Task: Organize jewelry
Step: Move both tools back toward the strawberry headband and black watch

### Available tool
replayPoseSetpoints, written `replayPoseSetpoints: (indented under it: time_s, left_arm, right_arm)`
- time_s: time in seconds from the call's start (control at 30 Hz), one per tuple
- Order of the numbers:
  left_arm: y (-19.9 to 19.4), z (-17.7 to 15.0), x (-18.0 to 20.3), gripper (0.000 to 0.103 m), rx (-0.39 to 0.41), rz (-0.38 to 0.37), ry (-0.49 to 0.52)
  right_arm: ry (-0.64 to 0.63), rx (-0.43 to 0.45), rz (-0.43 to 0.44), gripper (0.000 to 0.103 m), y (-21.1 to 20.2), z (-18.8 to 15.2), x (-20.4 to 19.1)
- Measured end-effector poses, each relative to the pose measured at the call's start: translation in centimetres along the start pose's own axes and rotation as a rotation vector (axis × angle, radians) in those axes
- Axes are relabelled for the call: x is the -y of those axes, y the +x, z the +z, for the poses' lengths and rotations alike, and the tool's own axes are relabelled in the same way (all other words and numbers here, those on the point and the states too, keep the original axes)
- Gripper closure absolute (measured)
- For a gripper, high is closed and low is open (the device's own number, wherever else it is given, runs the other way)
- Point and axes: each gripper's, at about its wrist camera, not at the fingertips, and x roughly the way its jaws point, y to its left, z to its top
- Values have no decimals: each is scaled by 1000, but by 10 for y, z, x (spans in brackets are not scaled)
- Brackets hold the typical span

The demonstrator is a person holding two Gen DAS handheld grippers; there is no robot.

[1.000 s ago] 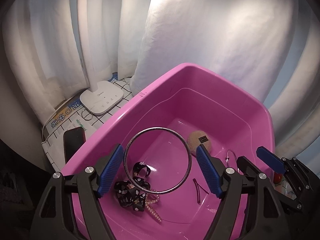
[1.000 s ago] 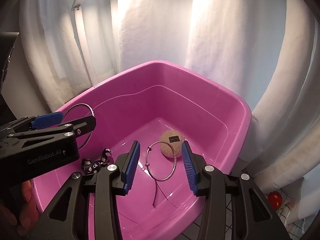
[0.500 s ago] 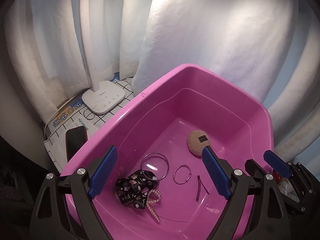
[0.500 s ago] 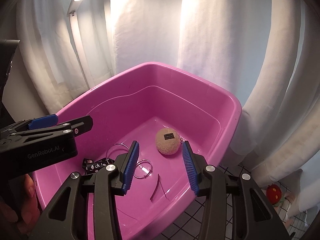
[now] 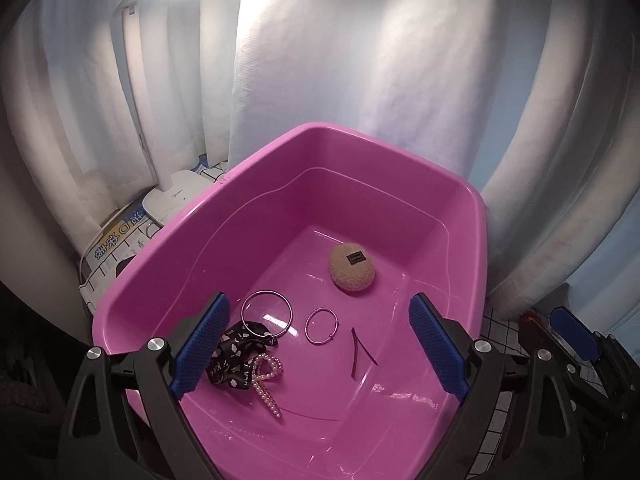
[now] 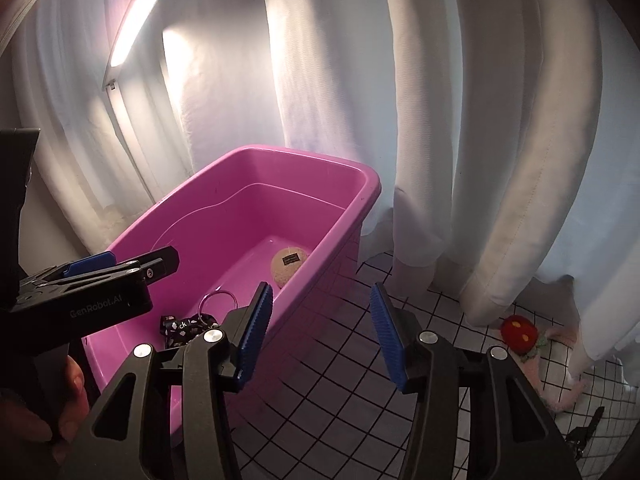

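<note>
A pink plastic tub (image 5: 476,200) holds the jewelry. On its floor lie a large silver bangle (image 5: 267,317), a smaller hoop (image 5: 322,326), a dark hair pin (image 5: 359,348), a black patterned ribbon (image 5: 236,356), a pearl string (image 5: 267,380) and a tan fuzzy ball (image 5: 352,267). My left gripper (image 5: 318,344) is open and empty above the tub's near end. My right gripper (image 6: 322,336) is open and empty, off the tub's right side over the tiled floor. The tub (image 6: 360,196), ball (image 6: 289,266), bangle (image 6: 218,302) and ribbon (image 6: 180,326) also show in the right wrist view.
White curtains (image 5: 360,60) hang behind the tub. A white lamp base (image 5: 176,198) and a printed box (image 5: 116,240) stand left of it. The lit lamp head (image 6: 134,20) is at upper left. A red toy (image 6: 520,332) lies on the gridded floor (image 6: 360,360) at right.
My left gripper opened and dropped the large bangle into the tub, then drew back. The right gripper let go of the smaller hoop and swung right, out of the tub.
</note>
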Motion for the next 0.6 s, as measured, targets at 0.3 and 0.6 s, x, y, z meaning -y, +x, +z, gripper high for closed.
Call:
replayPoseSetpoints:
  time_s: [0.3,0.6]
  left_arm:
    - [-25,-10,57,7,21,-73,93]
    - [-37,-29,114,6,7,-159,184]
  right_arm:
    - [131,-10,-105,48,-31,-36,61]
    - [205,14,-224,42,-72,-69,106]
